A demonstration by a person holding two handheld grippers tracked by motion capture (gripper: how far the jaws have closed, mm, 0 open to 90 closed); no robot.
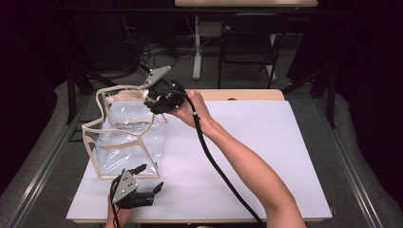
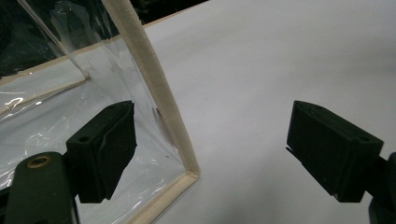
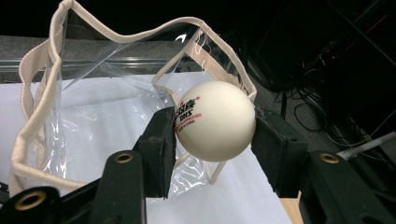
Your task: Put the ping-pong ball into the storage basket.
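A clear plastic bag (image 1: pixel 127 137) with cream trim stands open at the left of the white table top (image 1: pixel 256 142). My right gripper (image 1: pixel 153 102) hovers at the bag's far top rim, shut on a white ping-pong ball (image 3: pixel 215 121) with red and black print. In the right gripper view the ball sits between the pads of that gripper (image 3: pixel 215 140), just above the bag's open mouth (image 3: pixel 93 116). My left gripper (image 1: pixel 151 176) stands open near the bag's front bottom corner. In the left gripper view that trimmed corner (image 2: pixel 187 165) lies between the wide-apart jaws of my left gripper (image 2: pixel 212 149), touching neither pad.
The white sheet stretches bare to the right of the bag. A strip of wooden table edge (image 1: pixel 247 95) shows at the far side. Beyond it are a dark chair (image 1: pixel 249 42), a table leg (image 1: pixel 197 47) and cables on the floor. A black cable (image 1: pixel 214 161) trails along the right forearm.
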